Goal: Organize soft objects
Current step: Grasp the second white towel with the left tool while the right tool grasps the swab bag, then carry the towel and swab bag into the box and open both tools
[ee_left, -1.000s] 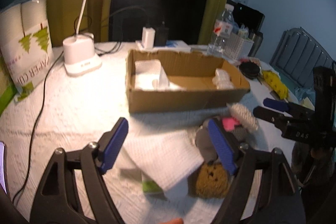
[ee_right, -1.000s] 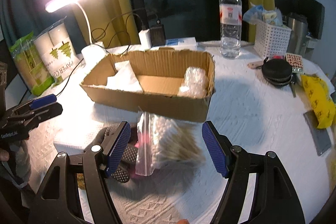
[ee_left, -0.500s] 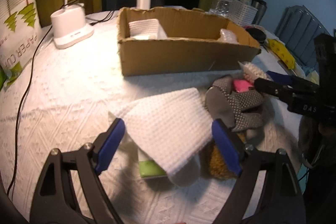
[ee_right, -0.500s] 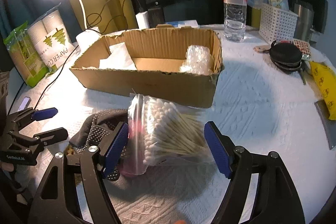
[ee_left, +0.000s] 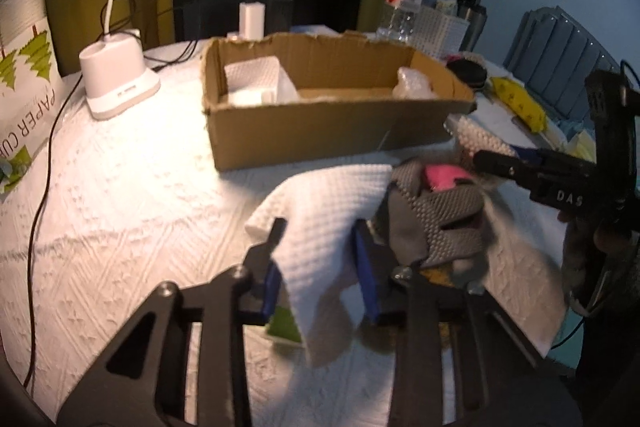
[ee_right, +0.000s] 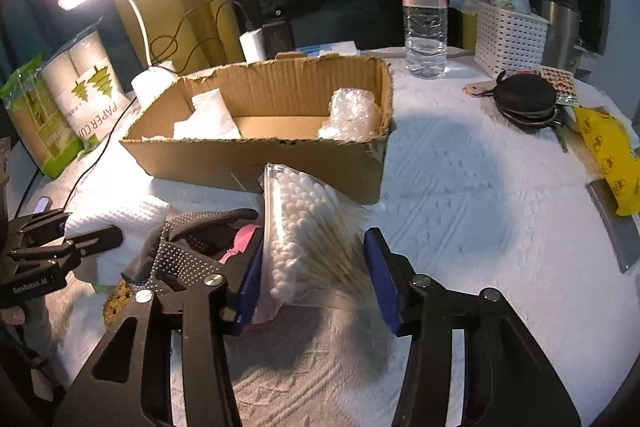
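Note:
My left gripper (ee_left: 320, 267) has closed on a white paper towel (ee_left: 324, 203) lying on the table in front of the cardboard box (ee_left: 320, 123). My right gripper (ee_right: 316, 267) is closed around a clear bag of cotton swabs (ee_right: 300, 227), the left finger touching it. A grey dotted glove (ee_left: 436, 223) with a pink item (ee_left: 440, 177) lies between them, over a brown plush toy (ee_right: 116, 301). The box holds a folded white towel (ee_right: 204, 119) and a bubble-wrap bundle (ee_right: 352, 115).
A desk lamp base (ee_left: 116, 83) and a paper-cup pack (ee_left: 20, 99) stand at the left. A water bottle (ee_right: 424, 3), white basket (ee_right: 508, 39), black pouch (ee_right: 524, 103) and yellow packet (ee_right: 608, 155) sit at the right. A green pack (ee_left: 284, 325) lies under the towel.
My left gripper's fingers have closed in from wide open onto the paper towel. My right gripper's fingers have narrowed around the swab bag.

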The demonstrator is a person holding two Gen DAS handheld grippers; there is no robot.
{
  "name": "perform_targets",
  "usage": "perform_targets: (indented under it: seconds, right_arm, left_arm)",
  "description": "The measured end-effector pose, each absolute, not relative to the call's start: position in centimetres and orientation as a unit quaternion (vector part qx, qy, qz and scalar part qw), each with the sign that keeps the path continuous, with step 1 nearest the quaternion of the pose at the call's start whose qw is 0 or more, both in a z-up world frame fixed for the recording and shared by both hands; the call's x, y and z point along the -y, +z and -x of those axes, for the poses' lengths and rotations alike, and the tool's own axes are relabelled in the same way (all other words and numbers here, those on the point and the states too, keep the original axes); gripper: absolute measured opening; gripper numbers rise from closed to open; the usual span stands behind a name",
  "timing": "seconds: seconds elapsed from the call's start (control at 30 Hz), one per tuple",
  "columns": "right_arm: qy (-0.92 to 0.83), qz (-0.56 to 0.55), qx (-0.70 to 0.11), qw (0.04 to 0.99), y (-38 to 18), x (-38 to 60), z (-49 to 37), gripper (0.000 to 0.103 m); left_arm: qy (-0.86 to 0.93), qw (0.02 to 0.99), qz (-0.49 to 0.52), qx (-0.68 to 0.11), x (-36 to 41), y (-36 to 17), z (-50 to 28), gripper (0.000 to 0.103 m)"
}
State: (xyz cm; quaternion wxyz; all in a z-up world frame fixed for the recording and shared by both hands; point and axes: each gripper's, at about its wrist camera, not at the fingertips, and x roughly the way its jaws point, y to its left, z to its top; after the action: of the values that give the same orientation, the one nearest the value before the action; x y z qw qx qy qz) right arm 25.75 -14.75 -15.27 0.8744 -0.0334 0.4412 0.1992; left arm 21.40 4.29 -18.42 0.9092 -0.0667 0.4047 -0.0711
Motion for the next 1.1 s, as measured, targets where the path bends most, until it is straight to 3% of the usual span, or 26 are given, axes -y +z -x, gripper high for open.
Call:
perform_targets:
  seconds: [0.3, 0.57, 1.1]
  right_arm:
    - [0.198, 0.023, -0.418, 0.886, -12.8, 16.0, -24.6, 0.049]
    - [0.206, 0.018, -0.405, 0.891, -11.7, 16.0, -24.0, 0.033]
    - [0.218, 0.016, -0.371, 0.903, -8.2, 16.4, -23.4, 0.03]
  left_arm:
    - [-0.095, 0.915, 0.104, -0.377, -5.2, -16.1, -20.8, 0.027]
    - [-0.098, 0.913, 0.149, -0.368, -7.4, -15.1, -20.4, 0.027]
    - [-0.069, 0.944, 0.096, -0.308, -7.5, -10.1, -19.7, 0.023]
